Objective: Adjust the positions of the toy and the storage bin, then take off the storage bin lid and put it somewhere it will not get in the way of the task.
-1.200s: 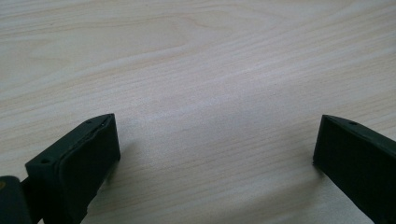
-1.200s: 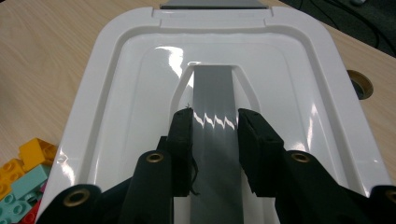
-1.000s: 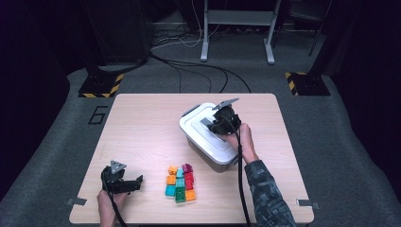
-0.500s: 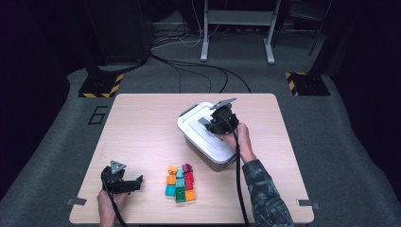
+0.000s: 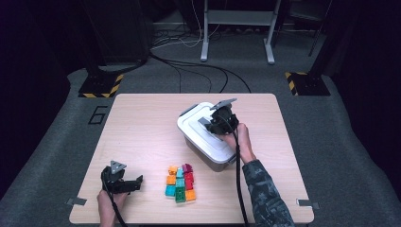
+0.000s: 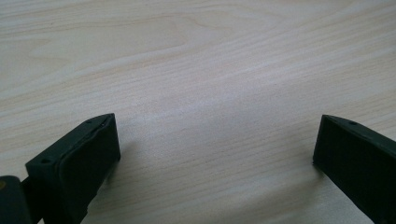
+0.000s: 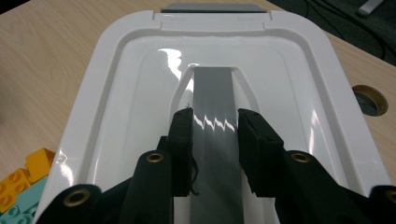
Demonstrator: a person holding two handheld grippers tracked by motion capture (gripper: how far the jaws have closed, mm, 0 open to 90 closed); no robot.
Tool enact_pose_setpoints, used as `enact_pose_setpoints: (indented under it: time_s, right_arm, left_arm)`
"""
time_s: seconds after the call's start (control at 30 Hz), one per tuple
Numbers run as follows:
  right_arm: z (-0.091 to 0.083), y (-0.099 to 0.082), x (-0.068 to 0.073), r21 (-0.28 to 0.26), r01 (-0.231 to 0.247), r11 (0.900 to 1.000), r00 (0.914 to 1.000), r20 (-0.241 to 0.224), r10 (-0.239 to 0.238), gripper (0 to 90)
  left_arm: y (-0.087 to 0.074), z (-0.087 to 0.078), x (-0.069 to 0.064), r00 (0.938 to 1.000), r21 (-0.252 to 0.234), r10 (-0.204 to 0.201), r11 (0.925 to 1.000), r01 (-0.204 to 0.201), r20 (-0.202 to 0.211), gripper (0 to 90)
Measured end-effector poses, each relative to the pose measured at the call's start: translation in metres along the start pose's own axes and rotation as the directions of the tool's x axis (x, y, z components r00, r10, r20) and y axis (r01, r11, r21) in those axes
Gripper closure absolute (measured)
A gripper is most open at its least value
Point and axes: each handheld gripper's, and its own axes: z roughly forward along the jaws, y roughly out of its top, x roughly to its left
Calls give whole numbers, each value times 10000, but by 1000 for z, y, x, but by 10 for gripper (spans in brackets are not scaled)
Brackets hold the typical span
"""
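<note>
Grey plastic handle (image 7: pixel 214 140) of the white lidded storage box (image 5: pixel 206 136) lies flat along the lid, right of centre on the pale wooden table (image 5: pixel 142 127). Right gripper (image 7: pixel 214 122) is clamped across it. Left gripper (image 6: pixel 215 140), jaws wide and empty, rests near the front-left edge, beside coloured toy bricks (image 5: pixel 180 182).
</note>
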Motion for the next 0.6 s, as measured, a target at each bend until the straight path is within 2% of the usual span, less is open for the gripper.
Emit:
enact_pose_setpoints:
  time_s: [0.23, 0.3, 0.6]
  right_arm:
    - [-1, 0, 1, -75, -43, 10000, 10000, 5, 43, 668]
    - [-5, 0, 1, -165, -167, 9997, 9999, -44, 166, 667]
    - [-20, 6, 1, -508, -197, 9985, 9998, 24, 198, 668]
  left_arm:
    - [0, 0, 0, 10000, -8, 7, 10000, -7, 3, 2]
    - [0, 0, 0, 10000, -5, 6, 10000, -6, 2, 2]
    - [0, 0, 0, 10000, 4, -2, 10000, 2, 7, 2]
